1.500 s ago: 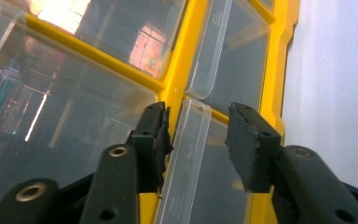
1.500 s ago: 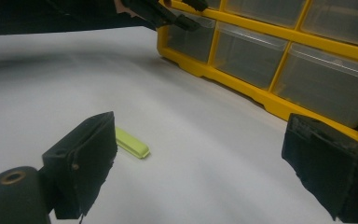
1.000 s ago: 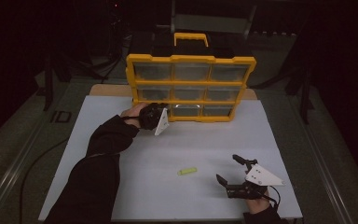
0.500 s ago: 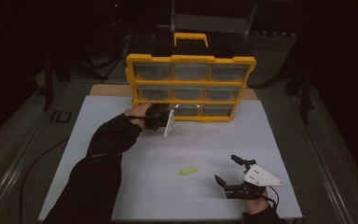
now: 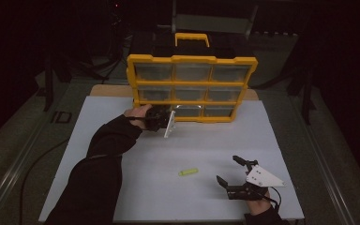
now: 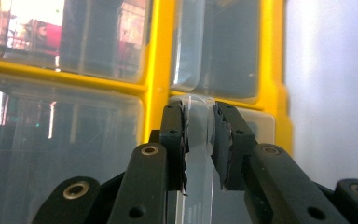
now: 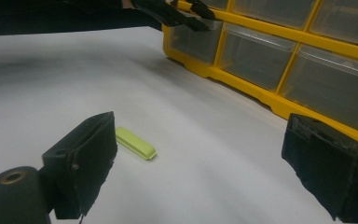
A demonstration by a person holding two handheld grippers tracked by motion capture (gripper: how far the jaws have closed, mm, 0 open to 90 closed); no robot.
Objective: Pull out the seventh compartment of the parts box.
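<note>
Fingers of the left gripper (image 6: 200,140) have just been closing on the clear drawer's (image 6: 196,154) handle, bottom-left in the yellow cabinet (image 5: 192,60); a shallow pinch could slip. Right gripper (image 5: 236,172) rests wide open, empty, near the green piece (image 5: 188,172).

A small lime-green bar (image 5: 188,172) lies flat on the white table (image 5: 281,140), well apart from anything else (its make cannot be told). Beyond the table's far edge a grey chair (image 5: 213,21) stands in the dark, and a black cable (image 5: 30,171) trails along the floor at the left.
</note>
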